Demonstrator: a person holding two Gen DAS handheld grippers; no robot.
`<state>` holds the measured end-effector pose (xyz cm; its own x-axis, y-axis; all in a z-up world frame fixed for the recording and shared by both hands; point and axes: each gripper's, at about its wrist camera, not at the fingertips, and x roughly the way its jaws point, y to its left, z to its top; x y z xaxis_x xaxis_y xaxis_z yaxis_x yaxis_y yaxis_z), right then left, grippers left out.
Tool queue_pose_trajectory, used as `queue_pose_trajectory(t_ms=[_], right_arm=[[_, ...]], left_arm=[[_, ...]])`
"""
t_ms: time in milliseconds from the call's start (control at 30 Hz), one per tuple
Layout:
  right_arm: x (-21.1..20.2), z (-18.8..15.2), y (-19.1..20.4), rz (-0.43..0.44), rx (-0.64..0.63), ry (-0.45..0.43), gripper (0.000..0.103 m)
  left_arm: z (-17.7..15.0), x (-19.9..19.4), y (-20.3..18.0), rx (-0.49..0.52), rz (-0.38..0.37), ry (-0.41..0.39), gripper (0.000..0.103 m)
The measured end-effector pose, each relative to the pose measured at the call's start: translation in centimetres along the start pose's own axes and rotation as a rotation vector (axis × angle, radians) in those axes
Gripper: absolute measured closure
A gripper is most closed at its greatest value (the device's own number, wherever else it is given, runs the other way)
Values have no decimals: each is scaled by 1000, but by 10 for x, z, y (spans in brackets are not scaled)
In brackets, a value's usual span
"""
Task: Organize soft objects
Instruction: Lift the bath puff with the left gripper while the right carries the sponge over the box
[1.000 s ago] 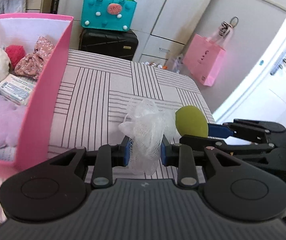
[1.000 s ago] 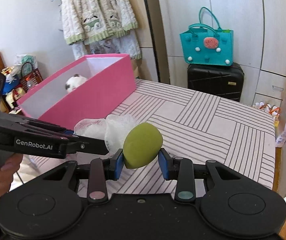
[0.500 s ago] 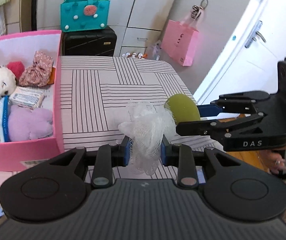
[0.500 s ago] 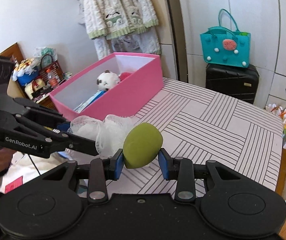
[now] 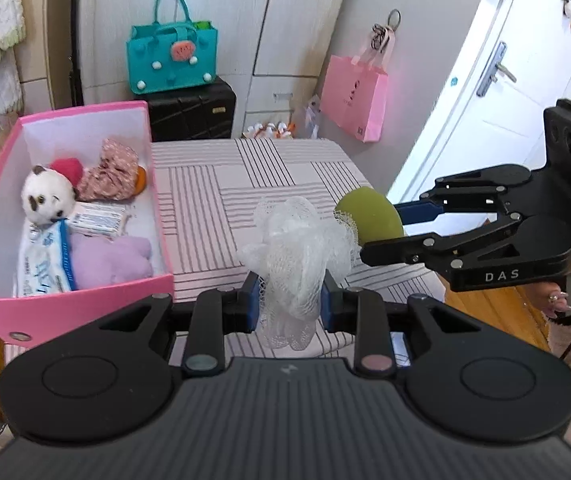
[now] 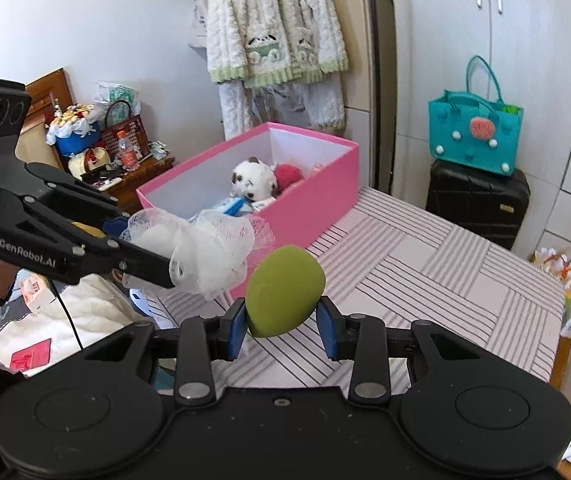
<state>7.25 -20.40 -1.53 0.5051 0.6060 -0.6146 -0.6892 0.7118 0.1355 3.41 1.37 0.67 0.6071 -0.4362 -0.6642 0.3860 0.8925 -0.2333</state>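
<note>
While each tool clamps one, mesh pouf (image 5: pixel 297 248) touches green sponge (image 5: pixel 369 216).

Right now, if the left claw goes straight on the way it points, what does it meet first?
Probably the striped tabletop, just right of the pink box; depth is unclear. The left claw holds a white mesh bath pouf.

I'm in a home bedroom: fitted wardrobes (image 6: pixel 533 60), fleece pyjamas (image 6: pixel 273 36) hanging up, a suitcase (image 6: pixel 477 204), cluttered bedside table (image 6: pixel 133 176).
</note>
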Motion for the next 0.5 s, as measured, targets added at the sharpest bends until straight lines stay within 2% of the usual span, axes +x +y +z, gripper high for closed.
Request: queue_pose_trajectory(t_ms=[167, 300, 500], right_arm=[[7, 11, 10, 13, -20, -12, 61], [18, 22, 14, 11, -23, -10, 61], [29, 38, 18, 10, -59, -49, 61]], left_arm=[[3, -18, 16, -18, 7, -56, 76], [9, -32, 39, -66, 9, -133, 76], [22, -32, 77, -108, 91, -197, 76]])
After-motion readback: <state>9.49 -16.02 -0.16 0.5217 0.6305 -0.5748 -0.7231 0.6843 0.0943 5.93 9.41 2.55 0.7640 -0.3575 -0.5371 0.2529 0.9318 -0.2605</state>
